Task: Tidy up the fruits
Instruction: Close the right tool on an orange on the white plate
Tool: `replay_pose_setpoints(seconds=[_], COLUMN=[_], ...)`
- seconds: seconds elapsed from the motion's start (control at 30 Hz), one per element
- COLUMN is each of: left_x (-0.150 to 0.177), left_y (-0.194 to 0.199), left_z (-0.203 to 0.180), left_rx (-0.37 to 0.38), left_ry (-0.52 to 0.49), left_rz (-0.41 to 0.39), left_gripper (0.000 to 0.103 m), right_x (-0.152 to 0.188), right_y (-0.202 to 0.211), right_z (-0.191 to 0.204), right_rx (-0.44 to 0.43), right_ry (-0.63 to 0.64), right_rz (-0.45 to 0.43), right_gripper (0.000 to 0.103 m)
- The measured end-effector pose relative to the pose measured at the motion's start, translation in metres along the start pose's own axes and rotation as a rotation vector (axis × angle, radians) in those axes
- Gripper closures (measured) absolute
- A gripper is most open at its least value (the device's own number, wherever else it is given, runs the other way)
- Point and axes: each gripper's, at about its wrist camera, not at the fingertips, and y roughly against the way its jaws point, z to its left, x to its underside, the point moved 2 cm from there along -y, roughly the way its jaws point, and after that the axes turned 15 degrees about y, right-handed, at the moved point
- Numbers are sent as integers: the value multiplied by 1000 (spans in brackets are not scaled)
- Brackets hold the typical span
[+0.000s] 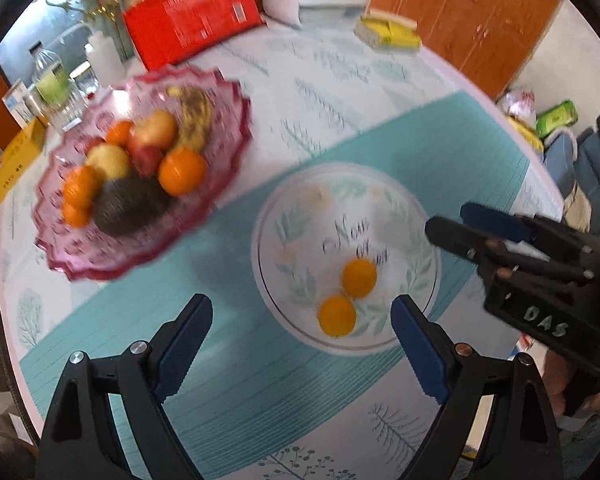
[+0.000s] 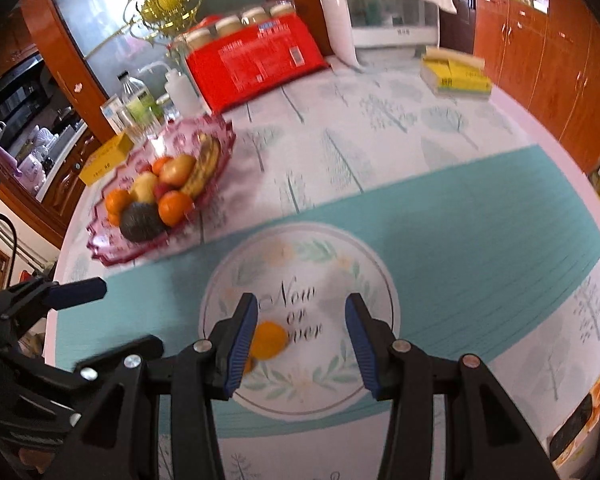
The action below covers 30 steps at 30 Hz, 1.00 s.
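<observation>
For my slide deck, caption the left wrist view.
Open left claw above a white plate holding two oranges, pink fruit bowl behind.

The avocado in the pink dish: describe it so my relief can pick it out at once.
On the table, left of the white printed plate, stands a scalloped pink glass dish piled with fruit. At the near edge of the pile lies the avocado: the only dark, rough-skinned fruit, wedged among bright oranges.

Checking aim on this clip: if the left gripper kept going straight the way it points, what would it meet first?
Probably the white plate, near its left rim, or the teal mat just beside it. The left gripper is open and empty; depth is unclear.
</observation>
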Motion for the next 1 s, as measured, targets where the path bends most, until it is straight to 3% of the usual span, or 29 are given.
replay_pose_setpoints(seconds=[0.3,0.6,1.0], left_x=[32,34,27], left_y=[-46,-68,-81], left_z=[-20,-25,-27], left_rx=[-26,16,53], left_ry=[-89,-47,-42], left_rz=[49,58,100], left_gripper=[13,18,55], right_x=[21,32,29], right_y=[-19,-28,-50], right_z=[-12,-28,-14], right_rx=[-39,-59,-166], right_ry=[-54,-96,-81], right_rz=[53,80,116], right_gripper=[57,57,57])
